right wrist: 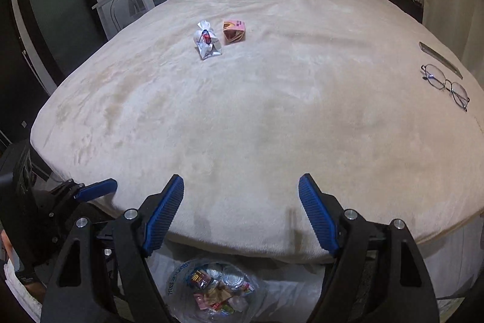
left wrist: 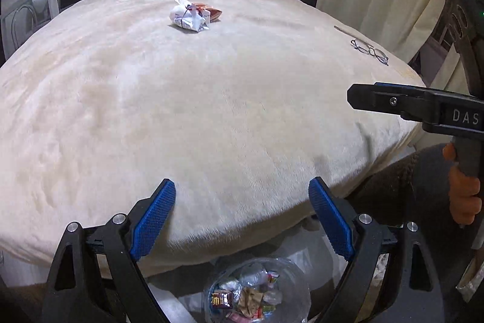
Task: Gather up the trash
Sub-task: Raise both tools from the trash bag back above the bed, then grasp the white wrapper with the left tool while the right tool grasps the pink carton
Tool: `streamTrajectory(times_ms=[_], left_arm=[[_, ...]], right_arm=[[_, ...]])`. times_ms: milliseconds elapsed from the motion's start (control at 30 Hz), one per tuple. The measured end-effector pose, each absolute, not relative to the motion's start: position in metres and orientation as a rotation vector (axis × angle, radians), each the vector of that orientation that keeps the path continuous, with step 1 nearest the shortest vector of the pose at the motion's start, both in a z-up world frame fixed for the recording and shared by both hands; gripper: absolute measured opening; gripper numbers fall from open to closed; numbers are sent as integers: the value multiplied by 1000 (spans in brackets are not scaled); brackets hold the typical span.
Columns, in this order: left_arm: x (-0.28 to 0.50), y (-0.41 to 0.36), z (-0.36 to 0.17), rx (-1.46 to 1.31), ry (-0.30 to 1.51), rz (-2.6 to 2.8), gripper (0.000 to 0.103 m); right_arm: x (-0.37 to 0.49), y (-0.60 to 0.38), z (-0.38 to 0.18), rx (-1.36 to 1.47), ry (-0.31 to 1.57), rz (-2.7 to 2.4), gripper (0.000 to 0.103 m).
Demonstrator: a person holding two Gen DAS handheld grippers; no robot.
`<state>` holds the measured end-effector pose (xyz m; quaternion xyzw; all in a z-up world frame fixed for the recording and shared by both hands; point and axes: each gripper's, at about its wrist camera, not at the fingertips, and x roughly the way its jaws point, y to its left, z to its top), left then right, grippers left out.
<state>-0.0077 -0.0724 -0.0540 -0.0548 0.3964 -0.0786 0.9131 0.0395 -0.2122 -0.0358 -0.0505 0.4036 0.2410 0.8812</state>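
Two pieces of trash lie on the bed [right wrist: 242,117] toward its head end, left of centre: a crumpled white wrapper [right wrist: 207,42] and, just beside it, an orange-pink carton [right wrist: 233,31]. Clear trash bag [right wrist: 211,289] sits on the floor below the foot edge, partly filled. Left claw [left wrist: 242,217] and right claw [right wrist: 242,212] both released, empty, hovering over the foot edge. Eyeglasses [right wrist: 446,85] near the right edge, beside a flat object, possibly a phone [right wrist: 440,59].
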Motion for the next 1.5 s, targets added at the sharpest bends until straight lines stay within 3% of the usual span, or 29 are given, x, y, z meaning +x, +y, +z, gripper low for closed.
streamTrajectory(times_ms=[433, 800, 1500], left_arm=[[47, -25, -20, -197, 724, -137, 88], [124, -24, -5, -64, 711, -147, 88], [247, -6, -30, 36, 841, -196, 88]], right_arm=[[110, -187, -7, -139, 776, 511, 78], [157, -161, 4, -180, 764, 541, 78], [255, -155, -8, -97, 839, 484, 78]])
